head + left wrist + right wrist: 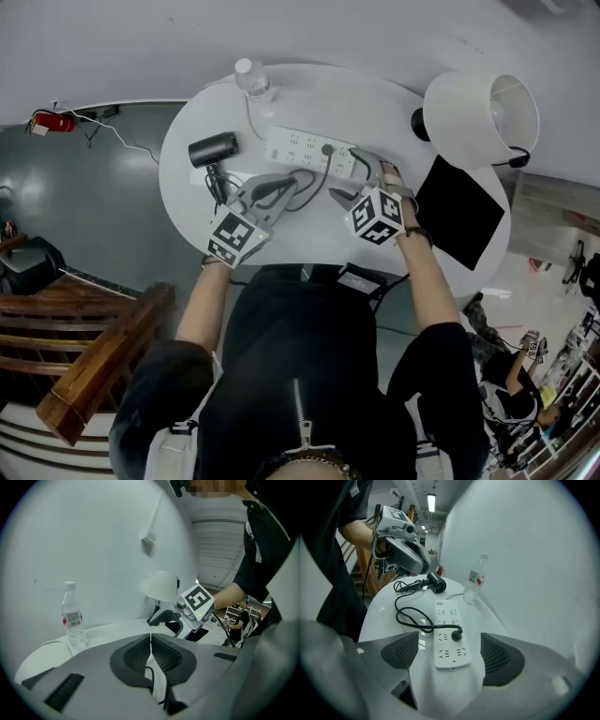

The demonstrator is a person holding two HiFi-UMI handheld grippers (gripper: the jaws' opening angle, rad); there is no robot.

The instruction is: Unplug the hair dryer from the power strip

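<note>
A white power strip (307, 153) (450, 632) lies across the round white table (187, 202). One black plug (327, 149) (456, 633) sits in it, and its cord (408, 616) loops away to the black hair dryer (214, 148) (436, 582). My right gripper (354, 178) (451, 656) is open, its pads (401, 651) spread either side of the strip's near end, just short of the plug and touching nothing. My left gripper (298, 181) (150, 637) is shut and empty, held above the cord beside the strip.
A clear water bottle (251, 78) (72, 618) (474, 581) stands at the table's far edge. A white lamp (478, 112) (161, 585) and a black pad (459, 211) sit on the right side. A wooden stair rail (103, 366) runs at lower left.
</note>
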